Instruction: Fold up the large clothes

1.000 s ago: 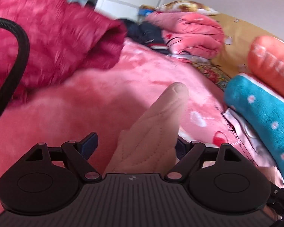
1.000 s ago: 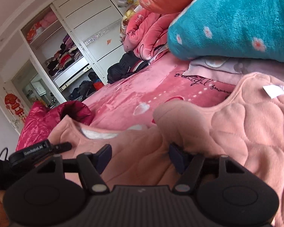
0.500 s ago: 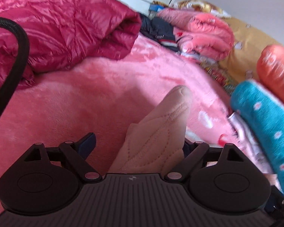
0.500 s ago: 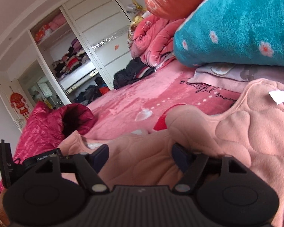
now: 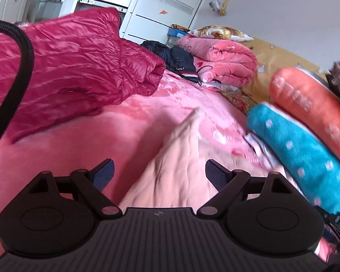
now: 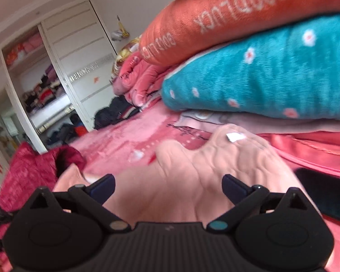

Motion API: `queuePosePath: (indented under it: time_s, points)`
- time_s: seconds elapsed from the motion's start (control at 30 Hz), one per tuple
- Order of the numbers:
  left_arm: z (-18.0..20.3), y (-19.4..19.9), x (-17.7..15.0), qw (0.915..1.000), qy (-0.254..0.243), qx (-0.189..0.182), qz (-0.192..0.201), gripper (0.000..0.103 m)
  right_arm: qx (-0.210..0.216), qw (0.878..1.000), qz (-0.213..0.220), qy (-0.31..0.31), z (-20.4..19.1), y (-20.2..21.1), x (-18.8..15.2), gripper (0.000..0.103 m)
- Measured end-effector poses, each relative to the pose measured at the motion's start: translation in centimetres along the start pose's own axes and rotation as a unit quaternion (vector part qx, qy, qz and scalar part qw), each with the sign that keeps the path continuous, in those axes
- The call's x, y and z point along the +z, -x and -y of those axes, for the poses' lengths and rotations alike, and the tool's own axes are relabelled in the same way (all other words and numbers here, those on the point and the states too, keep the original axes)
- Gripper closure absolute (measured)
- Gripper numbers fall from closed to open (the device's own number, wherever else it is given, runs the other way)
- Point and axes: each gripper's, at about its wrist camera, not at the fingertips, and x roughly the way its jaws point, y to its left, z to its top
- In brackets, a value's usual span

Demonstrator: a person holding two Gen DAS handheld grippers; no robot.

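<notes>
On a bed spread with a pink blanket (image 5: 63, 140), we see the left gripper (image 5: 158, 172) with its jaws wide, clear of the peach quilted garment (image 5: 176, 165) lying between them. Our right gripper (image 6: 167, 185) is opening, its pads off the same garment (image 6: 192, 176). Just beyond it lie stacked teal (image 6: 260, 79) and orange (image 6: 215, 22) pillows; a crimson down jacket (image 5: 79, 68) lies farther left.

- We see a bed spread with a pink blanket (image 5: 63, 149).
- On it lie our peach quilted garment (image 6: 192, 181), a crimson puffer jacket (image 5: 74, 63) and a black phone (image 6: 324, 195).
</notes>
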Motion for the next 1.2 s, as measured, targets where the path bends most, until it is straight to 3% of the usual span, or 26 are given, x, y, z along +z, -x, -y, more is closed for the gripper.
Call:
queuePosePath:
  time_s: [0.27,0.5,0.73,0.9,1.2]
  points:
    - [-0.4,11.4,-4.7,0.9977,-0.064,0.013,-0.015,0.000,-0.053,0.998,-0.009,0.029,-1.2,10.3,-2.7,0.003]
    - [0.9,19.5,-6.4,0.9944,-0.102,0.023,-0.015,0.000,-0.052,0.996,0.013,0.066,-2.9,19.3,-3.7,0.003]
    - [2.5,27.1,-6.4,0.9895,-0.141,0.029,0.015,0.000,-0.033,0.995,0.026,0.091,-5.5,26.6,-3.0,0.003]
    - [3.8,29.7,-5.5,0.9846,-0.166,0.032,0.043,0.000,-0.019,0.995,0.043,0.088,-7.3,30.3,-1.2,0.002]
    - [4.2,33.3,-5.2,0.9838,-0.164,0.030,0.065,0.000,-0.010,0.994,0.063,0.092,-9.3,34.7,0.4,0.001]
